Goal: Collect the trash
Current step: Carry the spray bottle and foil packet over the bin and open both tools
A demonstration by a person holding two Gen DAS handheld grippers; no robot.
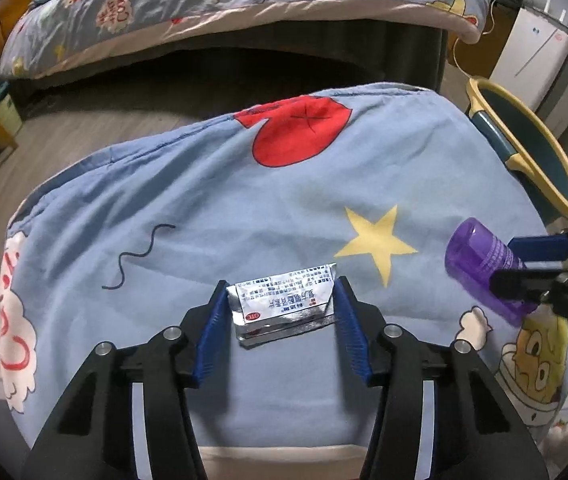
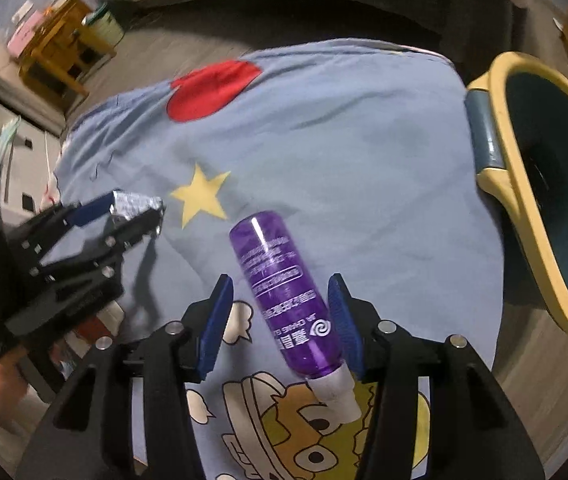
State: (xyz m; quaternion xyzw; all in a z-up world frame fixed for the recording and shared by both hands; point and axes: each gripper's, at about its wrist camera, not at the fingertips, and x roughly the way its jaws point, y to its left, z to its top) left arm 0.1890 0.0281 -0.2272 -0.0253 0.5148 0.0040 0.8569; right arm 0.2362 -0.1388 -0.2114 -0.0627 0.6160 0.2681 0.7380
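— Silver foil! Where is the shiny packet [image 1: 284, 304]?

— Low in the middle of the left view, between the blue pads of the left tool [image 1: 281, 308]. Both pads touch it, so the tool has hold of it, just above the blue sheet [image 1: 203, 208].

— And the purple bottle [image 2: 284, 288]?

— In the middle of the right view, slanted. The right tool [image 2: 279, 320] is open wide around it. One pad touches it, the other does not.

— Where is the bin [image 2: 544, 200]?

— At the right edge, yellow rim, beside the sheet.
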